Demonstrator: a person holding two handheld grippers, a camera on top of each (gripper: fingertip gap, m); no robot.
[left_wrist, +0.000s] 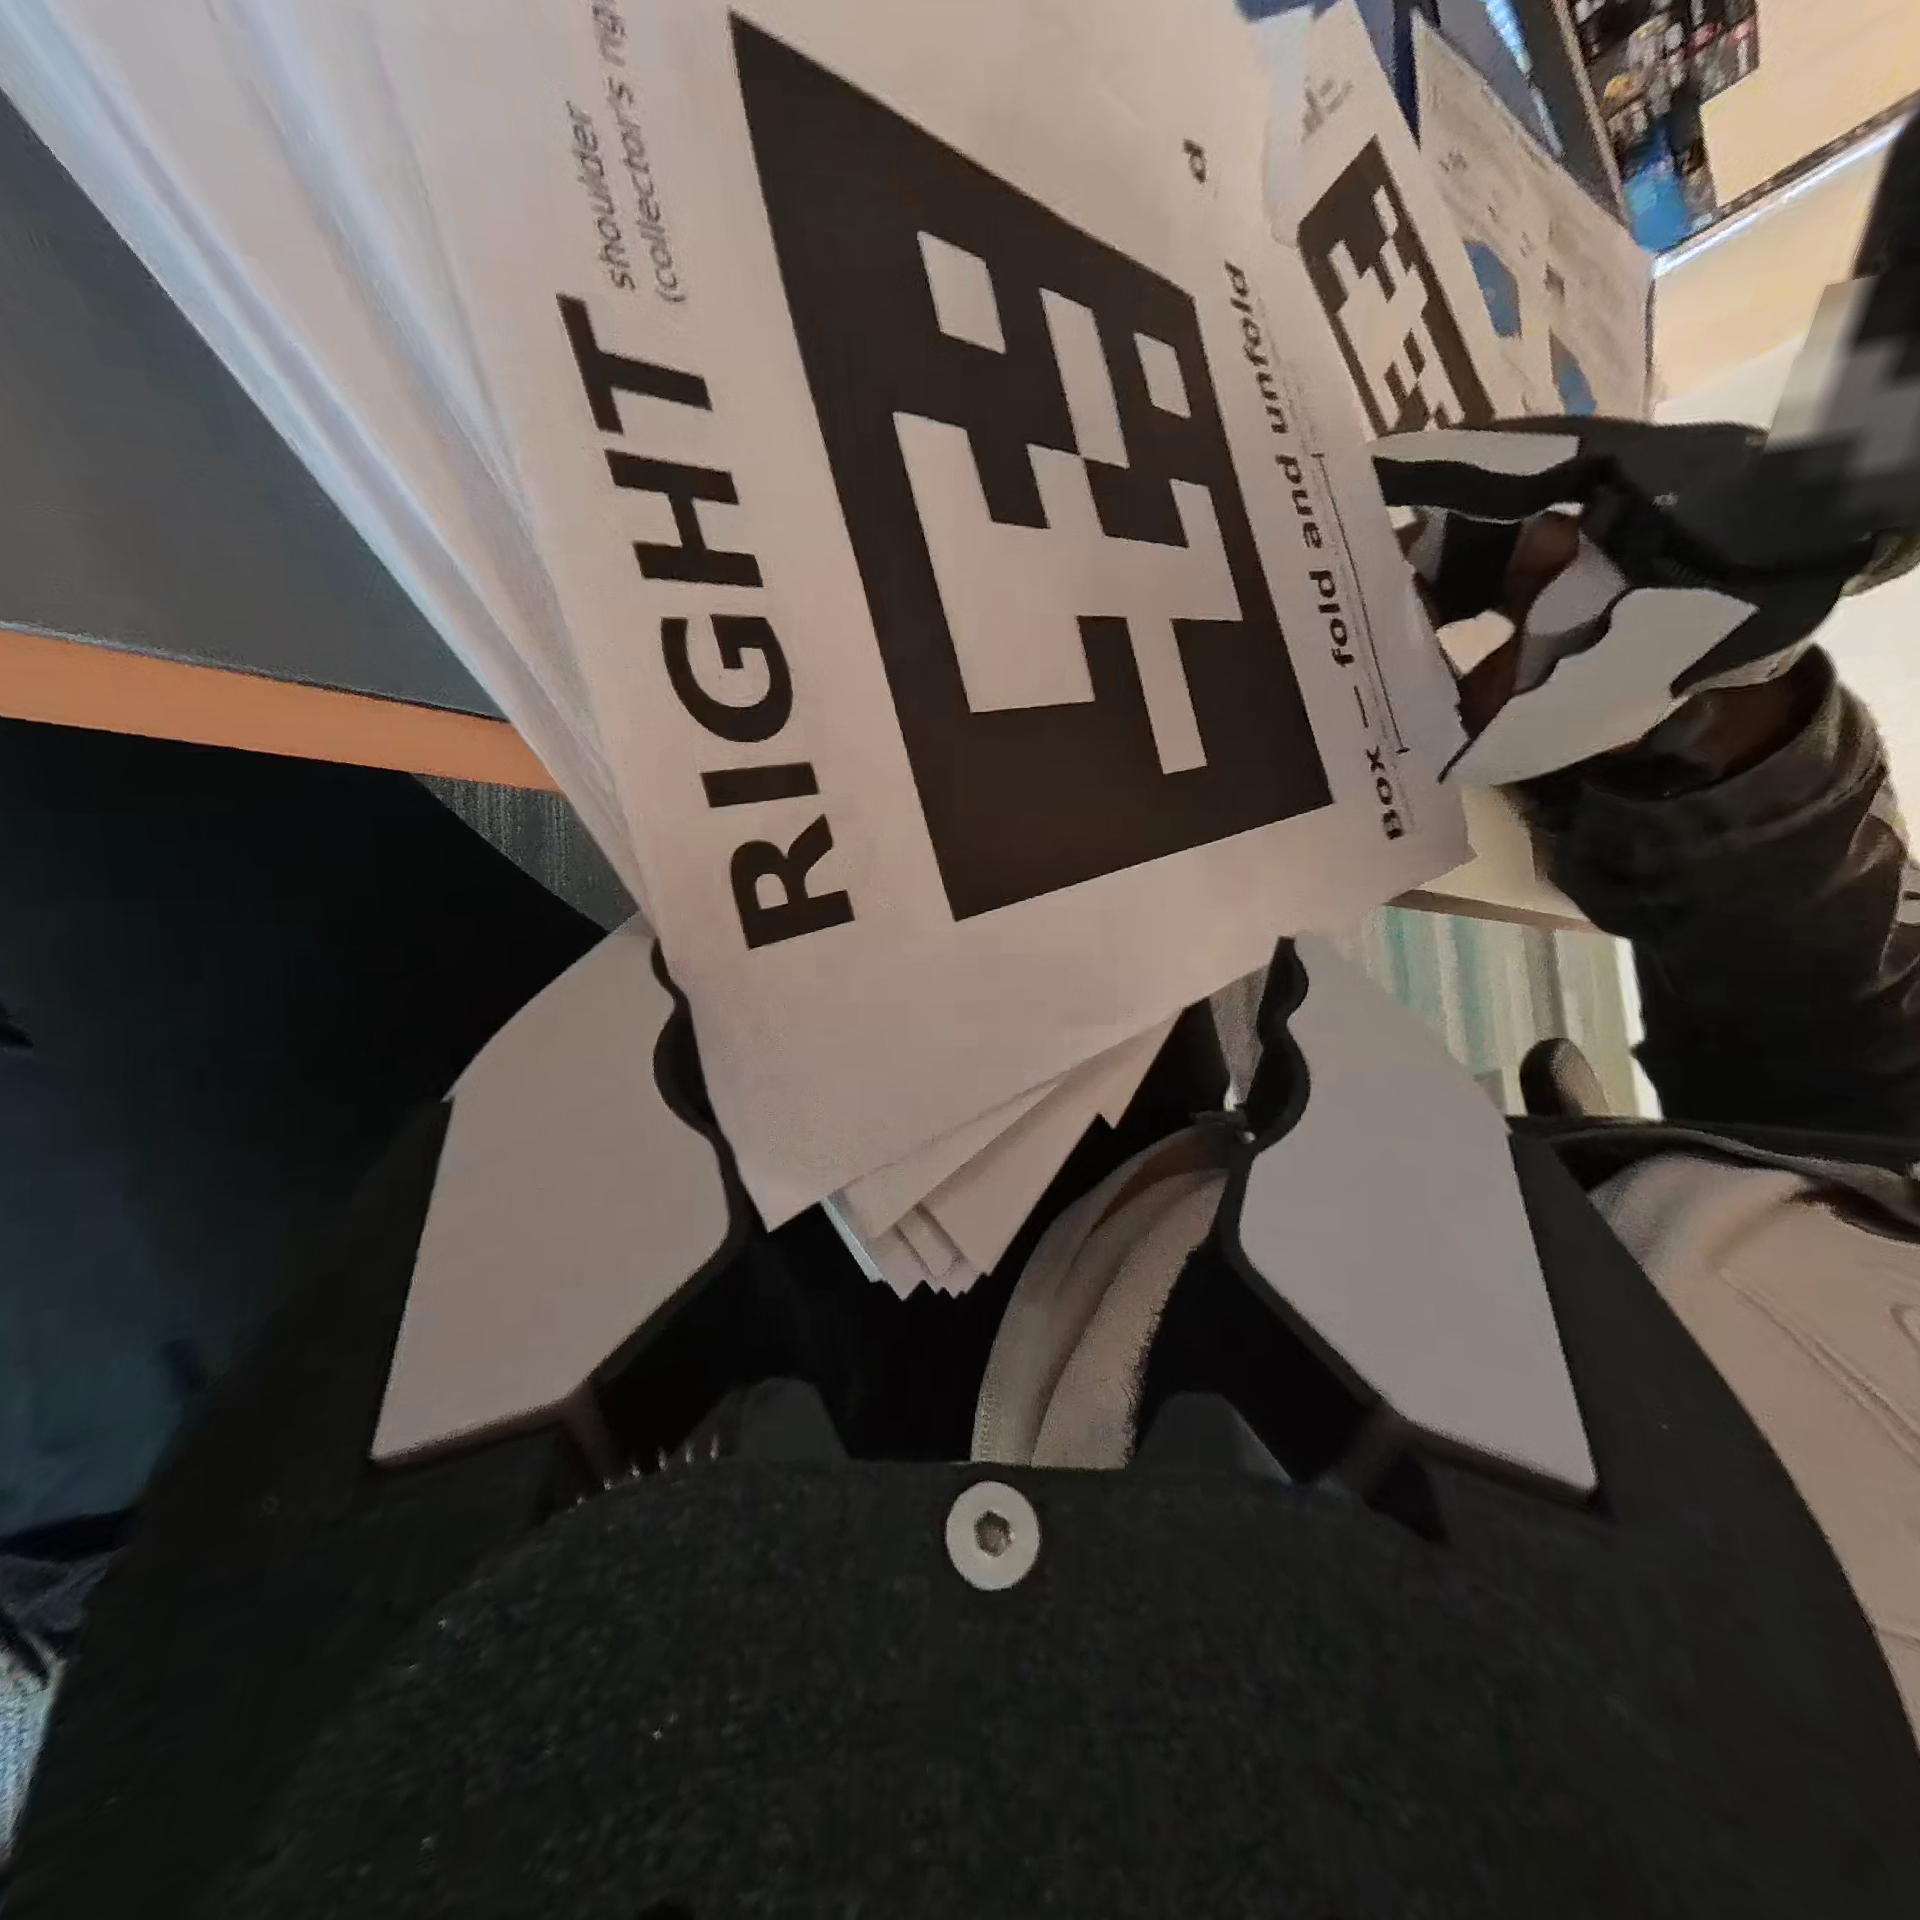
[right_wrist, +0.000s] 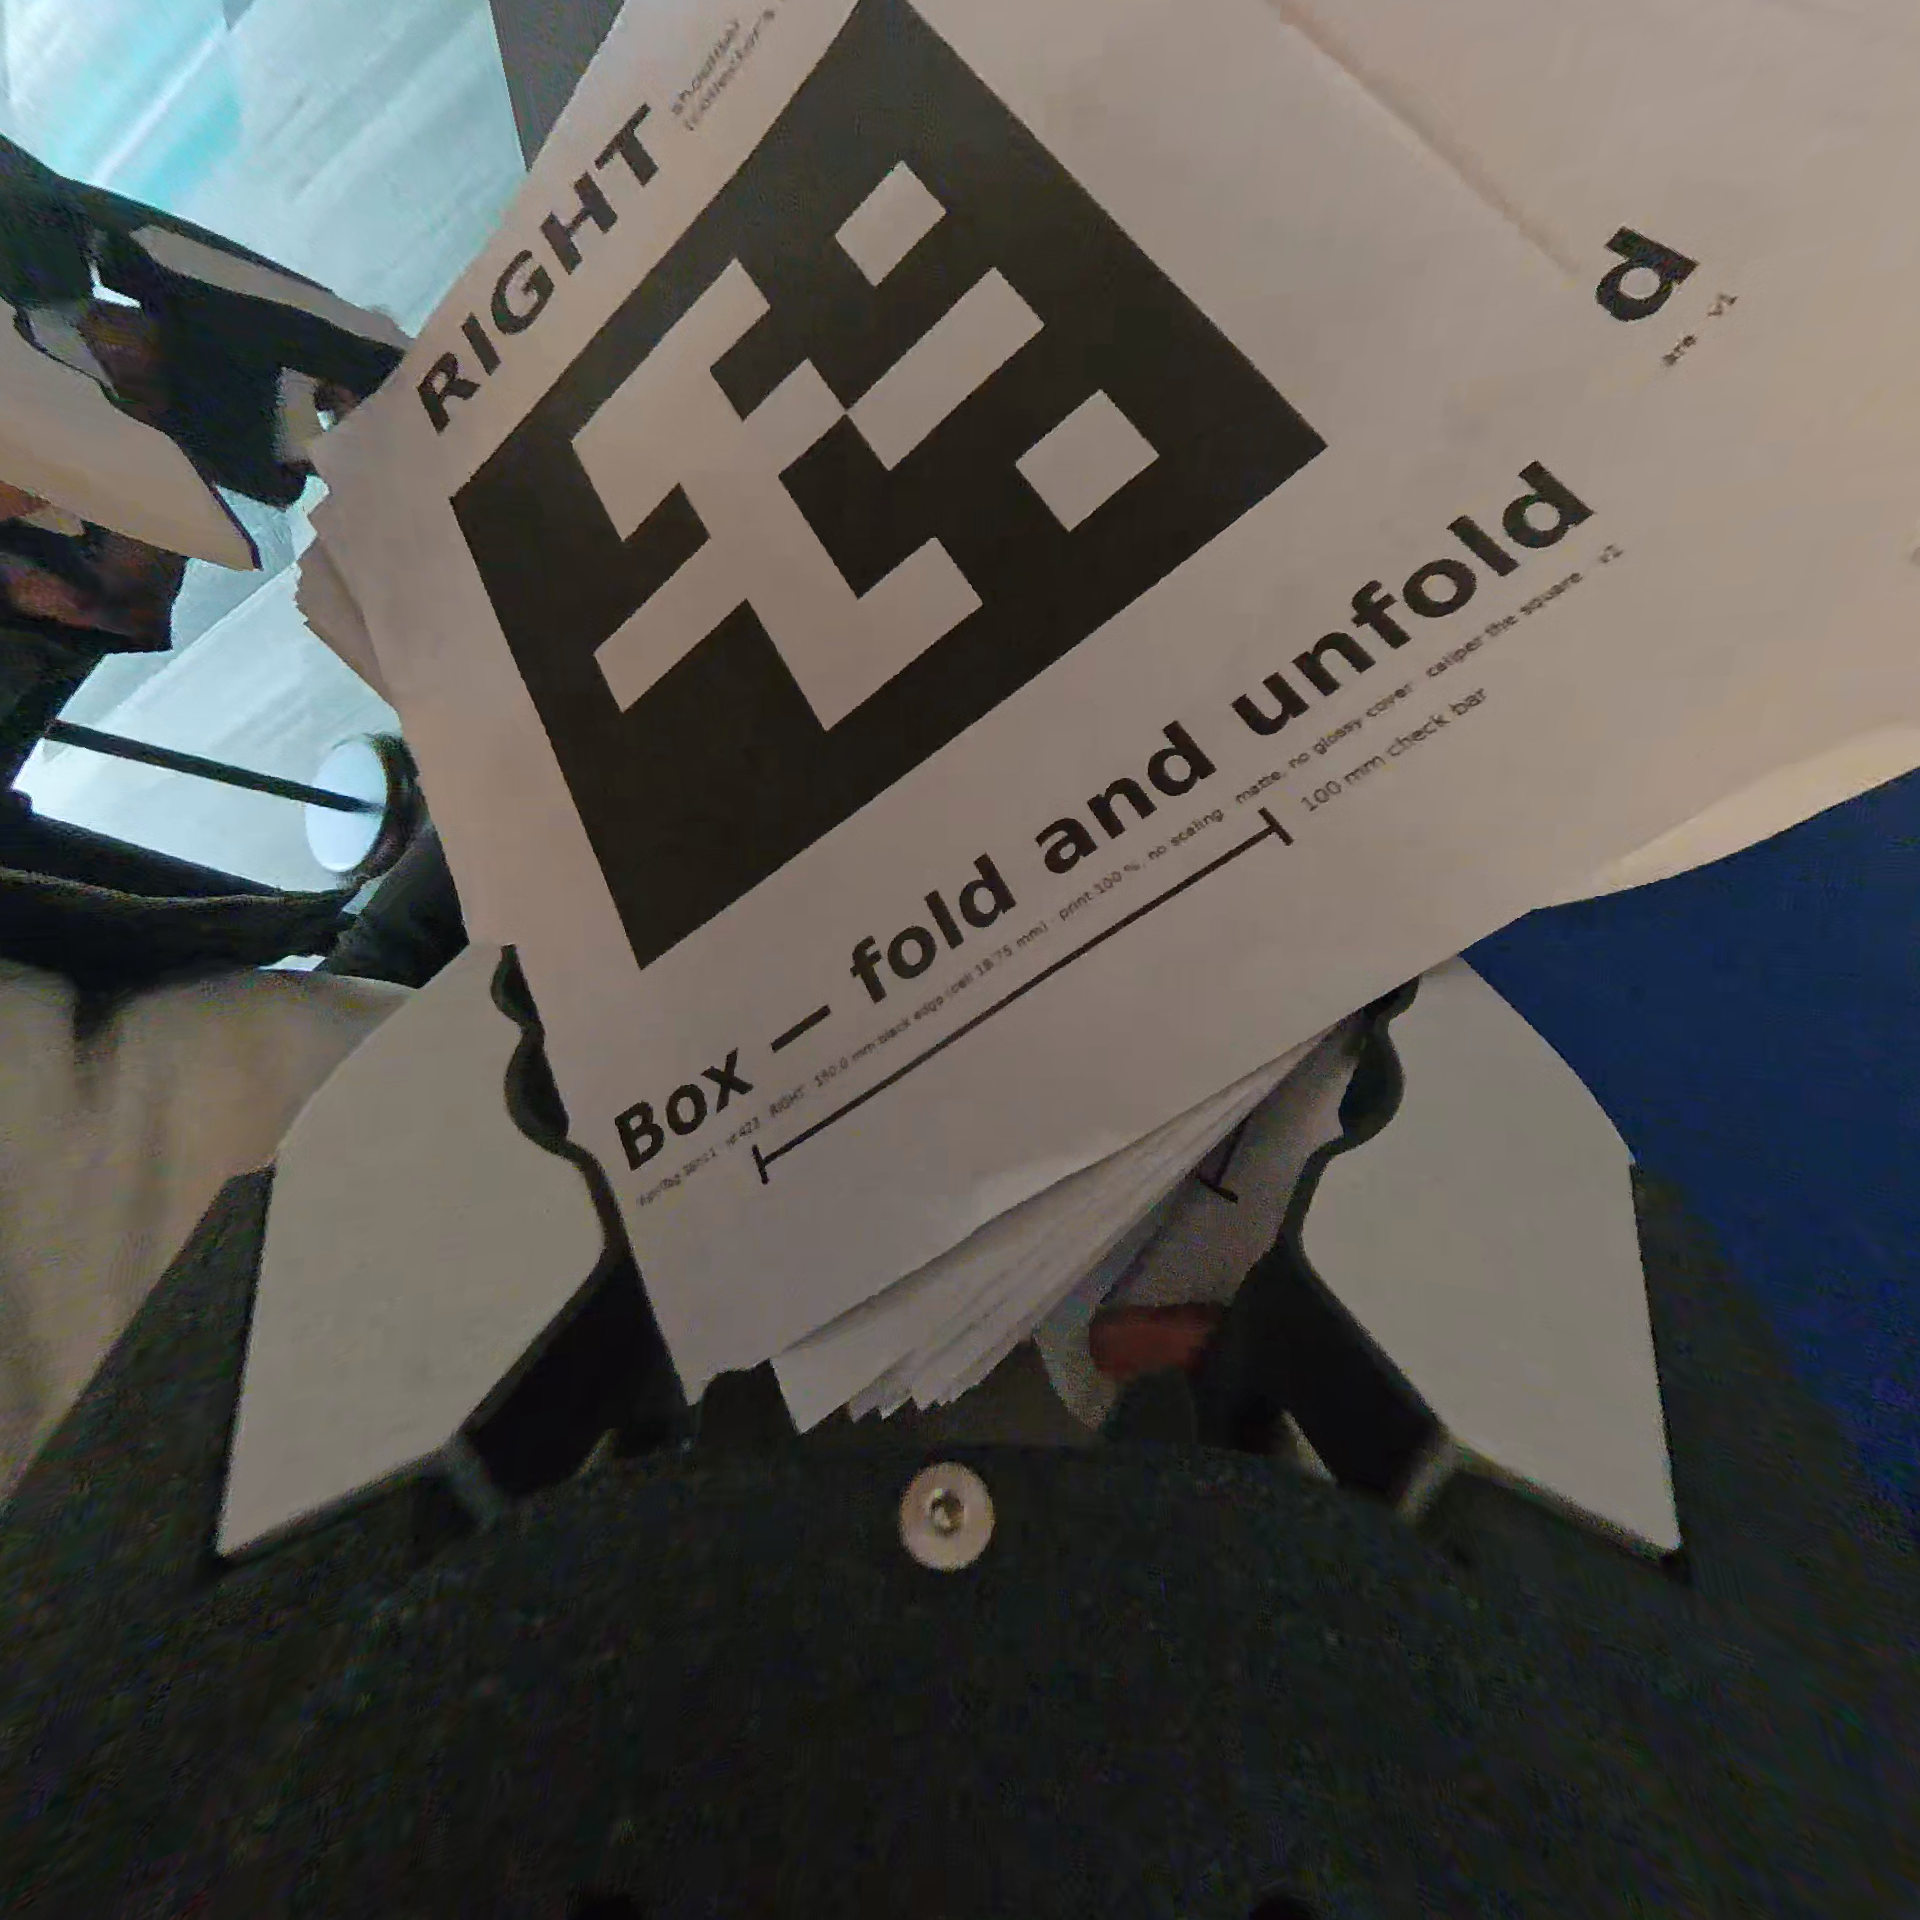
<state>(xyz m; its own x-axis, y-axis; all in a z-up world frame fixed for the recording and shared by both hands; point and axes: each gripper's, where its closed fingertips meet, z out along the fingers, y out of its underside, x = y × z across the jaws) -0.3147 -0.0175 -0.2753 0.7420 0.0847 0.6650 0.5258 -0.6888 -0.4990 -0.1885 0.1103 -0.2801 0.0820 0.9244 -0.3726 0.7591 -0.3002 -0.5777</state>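
A thick stack of white paper sheets (left_wrist: 1039, 520) is held off the table, its top sheet printed with a large black-and-white square marker and text. My left gripper (left_wrist: 977, 966) is shut on one corner of the stack, and the sheets fan out between its white fingers (left_wrist: 582, 1195). My right gripper (right_wrist: 956, 982) is shut on the neighbouring edge of the same stack (right_wrist: 883, 520). The right gripper also shows in the left wrist view (left_wrist: 1444, 613), at the paper's right edge. The left gripper shows in the right wrist view (right_wrist: 322, 447), at the upper left.
A dark table with an orange edge (left_wrist: 260, 717) lies at the left. Another printed marker sheet (left_wrist: 1392, 301) lies behind the stack. A dark sleeve (left_wrist: 1714, 883) and a white shoe (left_wrist: 1714, 1403) are at the right. A blue surface (right_wrist: 1714, 1091) is under the right gripper.
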